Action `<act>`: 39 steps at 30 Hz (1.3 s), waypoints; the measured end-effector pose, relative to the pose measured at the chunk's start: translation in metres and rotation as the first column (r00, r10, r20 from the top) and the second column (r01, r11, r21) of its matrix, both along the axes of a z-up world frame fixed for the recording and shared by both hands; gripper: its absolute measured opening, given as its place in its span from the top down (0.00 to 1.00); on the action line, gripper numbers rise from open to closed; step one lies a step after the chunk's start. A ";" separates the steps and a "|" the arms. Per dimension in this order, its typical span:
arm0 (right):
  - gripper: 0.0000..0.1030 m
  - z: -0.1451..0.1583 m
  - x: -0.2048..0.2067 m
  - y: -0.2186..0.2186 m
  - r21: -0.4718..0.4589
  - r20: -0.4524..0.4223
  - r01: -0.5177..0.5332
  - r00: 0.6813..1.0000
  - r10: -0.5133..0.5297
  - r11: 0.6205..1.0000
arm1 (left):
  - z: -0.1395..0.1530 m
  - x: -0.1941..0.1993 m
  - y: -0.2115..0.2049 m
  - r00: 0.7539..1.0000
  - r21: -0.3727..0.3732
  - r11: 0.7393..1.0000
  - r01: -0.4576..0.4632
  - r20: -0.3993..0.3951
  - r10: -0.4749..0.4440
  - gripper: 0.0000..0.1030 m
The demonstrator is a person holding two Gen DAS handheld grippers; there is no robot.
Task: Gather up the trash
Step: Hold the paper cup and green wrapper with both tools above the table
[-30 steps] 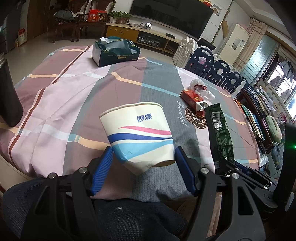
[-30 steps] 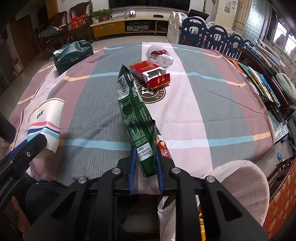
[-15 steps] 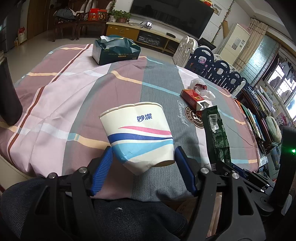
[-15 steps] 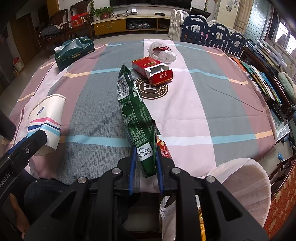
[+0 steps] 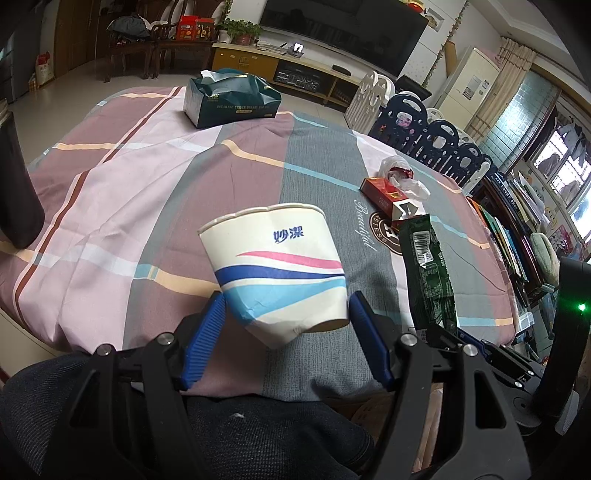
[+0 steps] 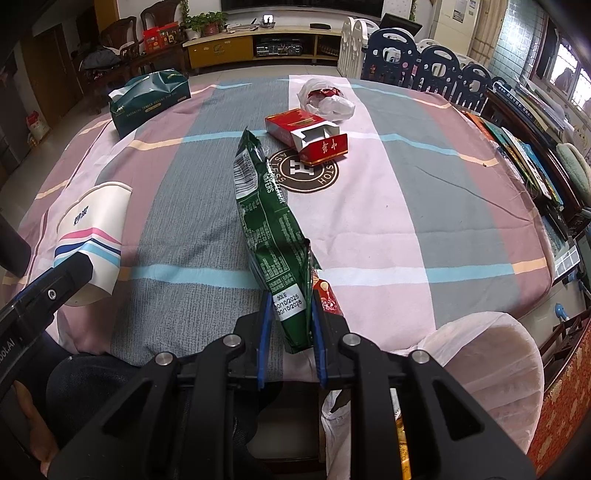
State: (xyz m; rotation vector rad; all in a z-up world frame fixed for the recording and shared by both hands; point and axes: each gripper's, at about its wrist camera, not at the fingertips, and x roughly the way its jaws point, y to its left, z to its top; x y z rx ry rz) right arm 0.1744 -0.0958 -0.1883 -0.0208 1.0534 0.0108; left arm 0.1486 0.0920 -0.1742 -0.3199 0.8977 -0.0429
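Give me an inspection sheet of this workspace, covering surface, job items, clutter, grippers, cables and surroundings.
Surface: round table under a striped tablecloth with a round logo patch.
Job's things: paper cup held in the left gripper; green snack wrapper pinched in the right gripper; open red cigarette pack and crumpled plastic bag lying on the cloth.
Clutter: green tissue box at the far edge; dark bottle at the left edge.
Grippers: left closed on the cup, right closed on the wrapper.
Cables: nothing seen.
Surroundings: pale plastic bag open below the right gripper, television, TV cabinet, playpen fence.
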 end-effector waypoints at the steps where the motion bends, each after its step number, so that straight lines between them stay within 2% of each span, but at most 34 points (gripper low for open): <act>1: 0.80 0.000 0.000 0.000 0.000 0.000 0.000 1.000 0.000 1.000 | 0.000 0.000 0.000 1.000 0.000 1.000 0.000 0.000 0.000 0.33; 17: 0.80 0.001 -0.001 0.000 -0.001 0.010 0.002 1.000 -0.002 1.000 | 0.003 -0.005 0.003 0.999 -0.006 1.000 -0.028 0.032 0.028 0.33; 35: 0.80 -0.001 -0.001 0.002 0.001 0.006 0.000 1.000 0.000 1.000 | 0.005 -0.006 0.004 0.999 -0.010 0.999 -0.031 0.034 0.032 0.33; 39: 0.80 0.006 0.000 -0.002 0.009 0.026 0.012 1.000 -0.013 1.000 | 0.008 -0.009 0.005 0.998 -0.010 0.999 -0.038 0.042 0.039 0.33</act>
